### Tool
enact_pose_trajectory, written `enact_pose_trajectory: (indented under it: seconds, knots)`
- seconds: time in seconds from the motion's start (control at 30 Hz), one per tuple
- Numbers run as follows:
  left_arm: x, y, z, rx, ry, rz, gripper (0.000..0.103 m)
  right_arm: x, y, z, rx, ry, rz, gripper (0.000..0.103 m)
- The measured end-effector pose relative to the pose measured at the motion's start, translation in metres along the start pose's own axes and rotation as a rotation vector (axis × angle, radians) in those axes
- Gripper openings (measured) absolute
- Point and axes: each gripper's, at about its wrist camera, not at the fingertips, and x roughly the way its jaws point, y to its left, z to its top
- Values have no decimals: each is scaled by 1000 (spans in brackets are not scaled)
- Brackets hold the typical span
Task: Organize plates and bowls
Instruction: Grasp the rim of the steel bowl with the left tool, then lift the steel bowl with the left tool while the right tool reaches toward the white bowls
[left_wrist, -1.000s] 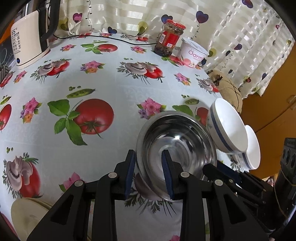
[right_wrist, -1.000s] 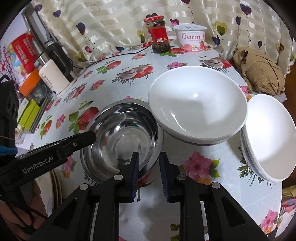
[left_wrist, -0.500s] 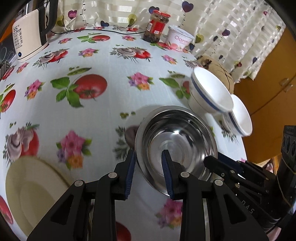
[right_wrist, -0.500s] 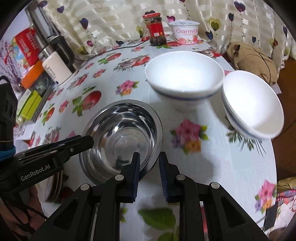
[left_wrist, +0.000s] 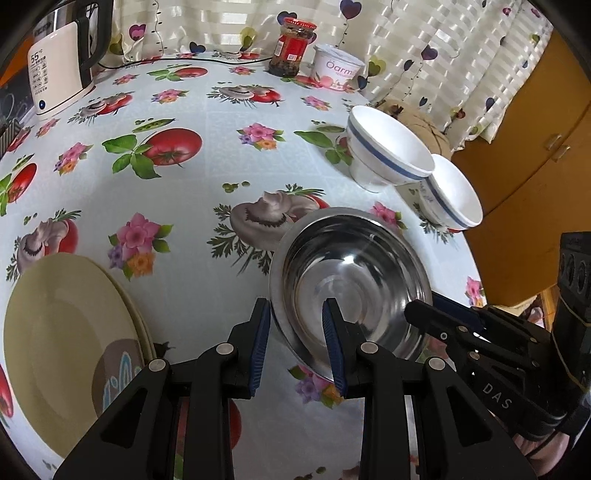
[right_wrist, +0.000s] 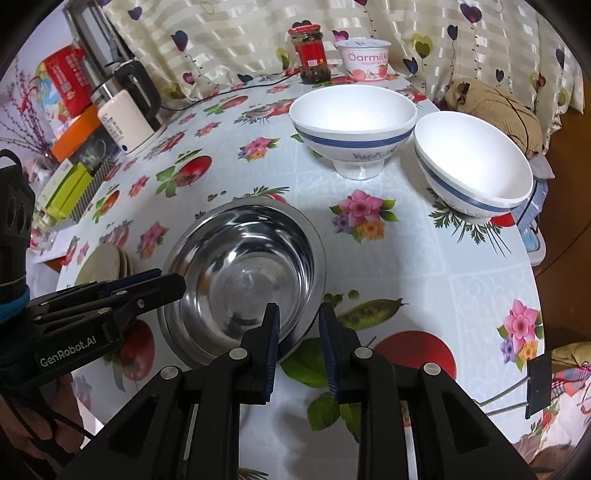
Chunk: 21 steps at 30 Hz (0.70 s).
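Steel bowl (left_wrist: 354, 280), shiny and empty, sits near the front edge of the table (left_wrist: 184, 206), and both claws have it by the rim. The left gripper (left_wrist: 295, 343) straddles the bowl's near-left rim, one blue pad outside the wall and one inside, jaws narrowed onto the metal. The right gripper (right_wrist: 298, 345) does the same on the opposite side, one pad inside the bowl and one outside, closed on the rim; in the left wrist view its black fingers reach in at the bowl's right edge. Whether the bowl rests on the cloth or is lifted a little off it, I cannot tell. The flowered tablecloth, printed with tomatoes, mushrooms and pink blossoms, covers the whole top. Toward the right edge stand two white bowls with a blue band: the nearer-centre white bowl (right_wrist: 354, 127) upright on its foot, and the second white bowl (right_wrist: 474, 164) just beside it at the very edge, tilted outward. At the front left corner lies a stack of cream plates (left_wrist: 70, 339), the top one showing a brown and blue mark near its rim. Along the far edge, against the heart-patterned curtain, a jar (right_wrist: 310, 55) with a red lid stands just beside a yogurt tub (right_wrist: 365, 61). A white electric kettle (left_wrist: 59, 70) sits at the far left corner. A tan bundle (right_wrist: 495, 114) lies beyond the right edge behind the white bowls.
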Motion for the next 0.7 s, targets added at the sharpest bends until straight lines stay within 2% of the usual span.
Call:
enact_pose_trajectory:
  seconds: [0.07, 0.13, 0.23, 0.7]
  knots:
    - [-2, -1, -1, -3, -10, -12, 31, -2, -1, -1, 2, -3, 6, 26]
    - [-6, -2, -3, -1, -27, -17, 31, -5, -3, -2, 2, -8, 8, 37]
    - [-10, -2, -3, -3, -40, -24, 31, -11, -4, -4, -4, -25, 5, 40]
    - [-31, -3, 7, -4, -106, -8, 31, -38, -12, 1, 6, -83, -1, 40]
